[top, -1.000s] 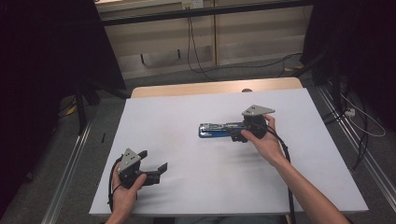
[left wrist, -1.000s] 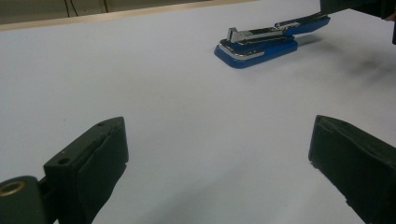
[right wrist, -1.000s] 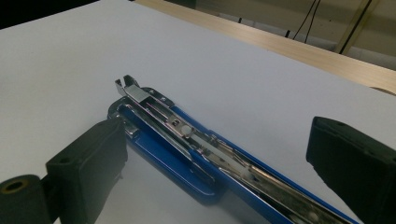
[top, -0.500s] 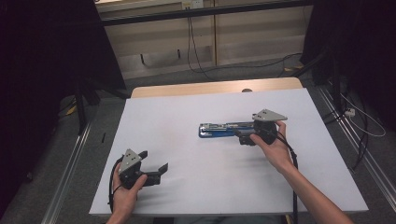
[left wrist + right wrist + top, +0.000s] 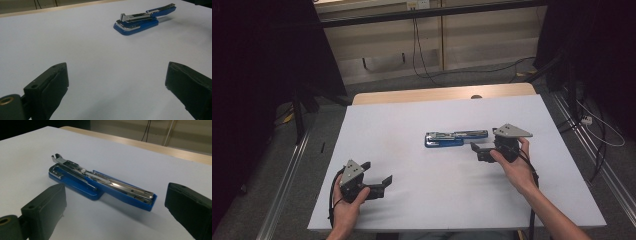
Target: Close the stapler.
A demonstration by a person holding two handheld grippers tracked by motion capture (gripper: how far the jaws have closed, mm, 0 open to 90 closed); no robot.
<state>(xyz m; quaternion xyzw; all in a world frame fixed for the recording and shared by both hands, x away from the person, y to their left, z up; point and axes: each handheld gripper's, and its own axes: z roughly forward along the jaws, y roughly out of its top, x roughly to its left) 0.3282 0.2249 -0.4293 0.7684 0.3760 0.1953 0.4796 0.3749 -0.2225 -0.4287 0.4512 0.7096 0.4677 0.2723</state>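
One white desk [image 5: 412, 125] carries one blue stapler [image 5: 456, 138], swung open flat near its middle, with two tongs, the right tongs [image 5: 475, 148] just beside the stapler and the left tongs [image 5: 381, 184] well apart, both spread open and empty.

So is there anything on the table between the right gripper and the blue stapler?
No. In the high view, bare white table separates right gripper from stapler.

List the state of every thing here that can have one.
Stapler: swung fully open, lying flat on the table, metal staple channel exposed, held by nothing.
Left gripper: open, empty, near the table's front edge.
Right gripper: open, empty, just right of the stapler.
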